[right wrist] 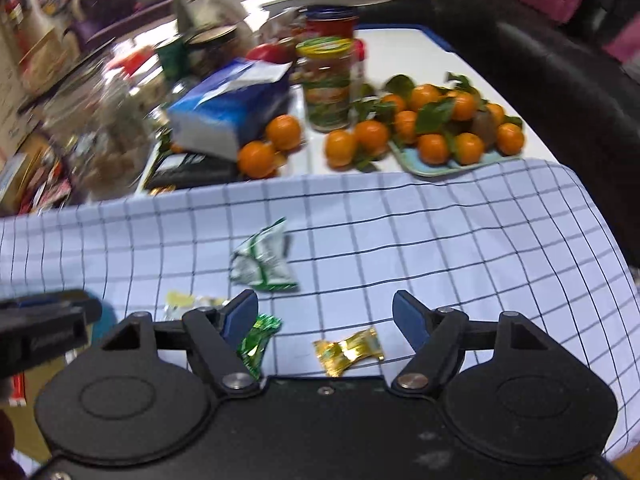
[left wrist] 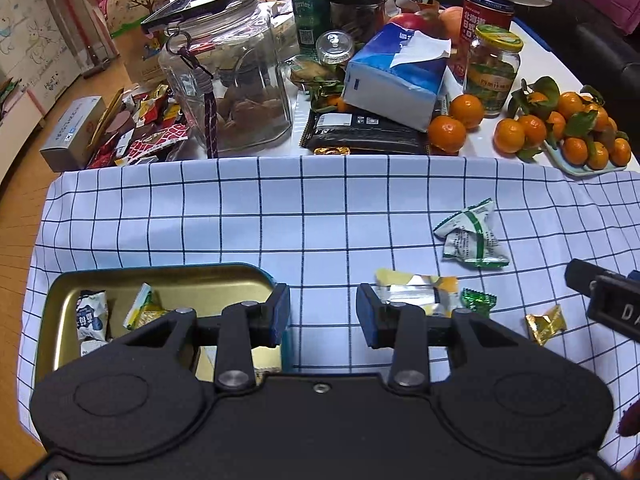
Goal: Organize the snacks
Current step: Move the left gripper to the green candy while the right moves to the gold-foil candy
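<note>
A gold metal tray [left wrist: 160, 274] sits at the near left of the checked cloth and holds a white-and-blue packet [left wrist: 93, 314] and a yellow-green packet [left wrist: 142, 310]. My left gripper [left wrist: 323, 316] hangs open just right of the tray, with only bare cloth between its pads. A yellow-and-silver wrapper [left wrist: 416, 286] lies just beyond its right finger. My right gripper [right wrist: 326, 316] stands wide open over a gold candy [right wrist: 348, 350] that lies between the fingers untouched. A green candy [right wrist: 258, 340] lies at its left finger. A green-and-white packet [right wrist: 262, 258] lies farther out.
Behind the cloth stand a big glass jar [left wrist: 236, 92], a blue tissue pack [left wrist: 396, 80], smaller jars and cans, and a plate of oranges [left wrist: 560, 132]. A heap of wrapped snacks [left wrist: 140, 128] lies at the back left. A black sofa [right wrist: 560, 80] borders the table's right side.
</note>
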